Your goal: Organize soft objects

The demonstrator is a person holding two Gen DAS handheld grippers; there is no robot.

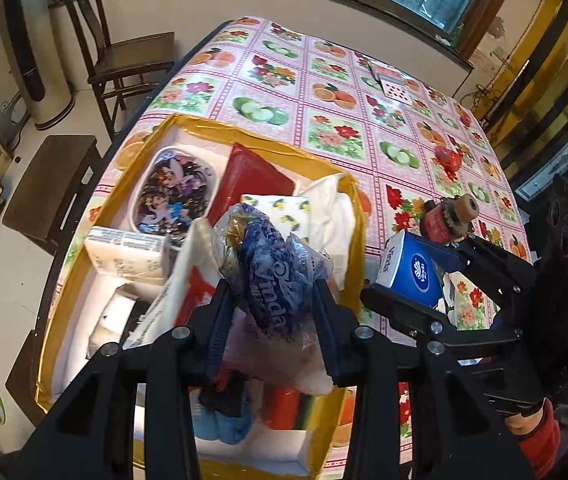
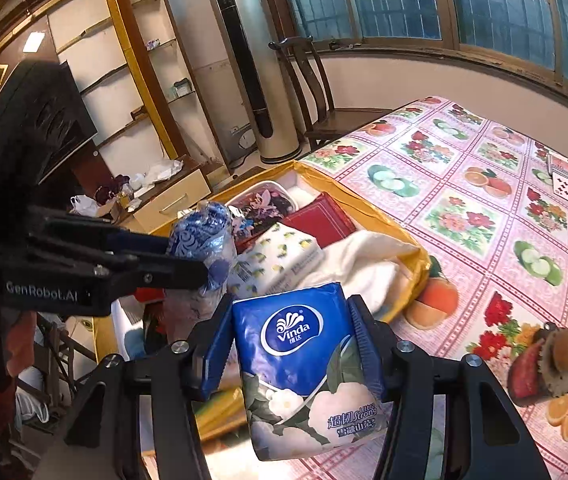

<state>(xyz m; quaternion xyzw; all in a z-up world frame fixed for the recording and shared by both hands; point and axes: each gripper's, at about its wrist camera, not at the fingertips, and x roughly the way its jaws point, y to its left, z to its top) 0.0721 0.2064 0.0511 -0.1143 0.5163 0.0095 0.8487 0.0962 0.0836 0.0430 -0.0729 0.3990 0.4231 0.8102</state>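
A table (image 1: 324, 92) with a fruit-and-flower cloth carries a yellow-rimmed box (image 1: 358, 216) of soft goods. Over the box, the left gripper (image 1: 272, 292) pinches a crumpled plastic wrapper (image 1: 268, 264). Just right of the box, the right gripper (image 2: 290, 344) clamps a blue tissue pack (image 2: 304, 360).

Left tool (image 1: 272, 300) grips crumpled bag (image 1: 268, 276) — above box (image 1: 220, 128).

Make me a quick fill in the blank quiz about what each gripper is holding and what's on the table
1. The left gripper is shut on a crumpled ____ plastic Vinda wrapper.
2. The right gripper holds a tissue pack printed with the brand name ____.
3. The box that the left gripper hovers over has a ____ rim.
4. The tablecloth is printed with flowers and ____.

Missing words: blue; Vinda; yellow; fruit
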